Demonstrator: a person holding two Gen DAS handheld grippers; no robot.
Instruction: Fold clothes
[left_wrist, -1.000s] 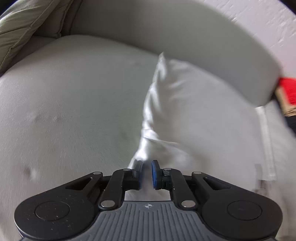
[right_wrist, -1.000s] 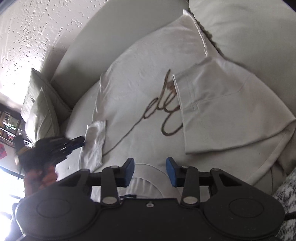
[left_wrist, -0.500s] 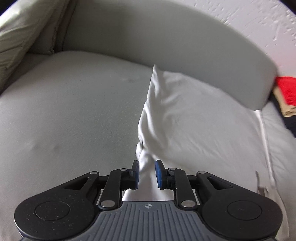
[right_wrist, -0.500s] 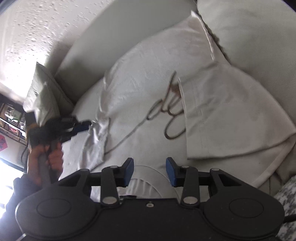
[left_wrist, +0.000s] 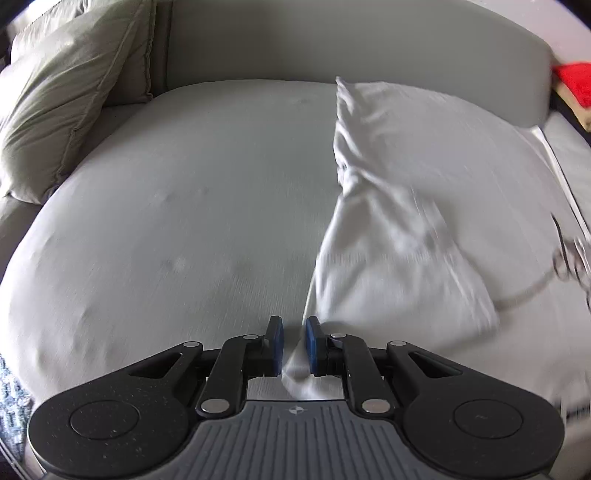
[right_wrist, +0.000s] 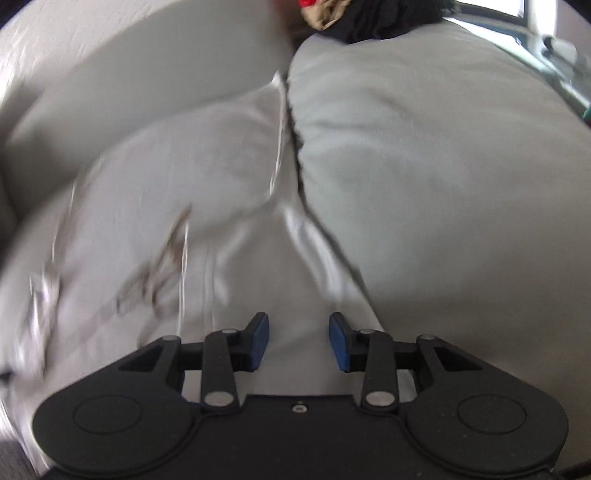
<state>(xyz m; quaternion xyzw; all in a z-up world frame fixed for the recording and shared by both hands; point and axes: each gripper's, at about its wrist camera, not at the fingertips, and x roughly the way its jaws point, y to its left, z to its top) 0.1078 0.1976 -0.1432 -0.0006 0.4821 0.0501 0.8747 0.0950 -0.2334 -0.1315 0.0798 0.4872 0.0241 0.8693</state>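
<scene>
Left claw (left_wrist: 293, 341) narrowly pinching a fold of the white cotton T-shirt (left_wrist: 399, 236); right claw (right_wrist: 299, 341) wide, holding nothing, above the same shirt (right_wrist: 184, 206) spread on the pale grey sofa cushion (left_wrist: 184, 192). Early stage, judging by sleeves partly turned in, body unfolded. Brown looping script (right_wrist: 155, 273), blurred, unreadable.

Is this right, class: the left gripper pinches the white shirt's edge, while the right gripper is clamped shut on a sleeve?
Not quite. In the right wrist view the right gripper is open, holding nothing, above the white shirt. The left gripper does pinch its edge.
</scene>
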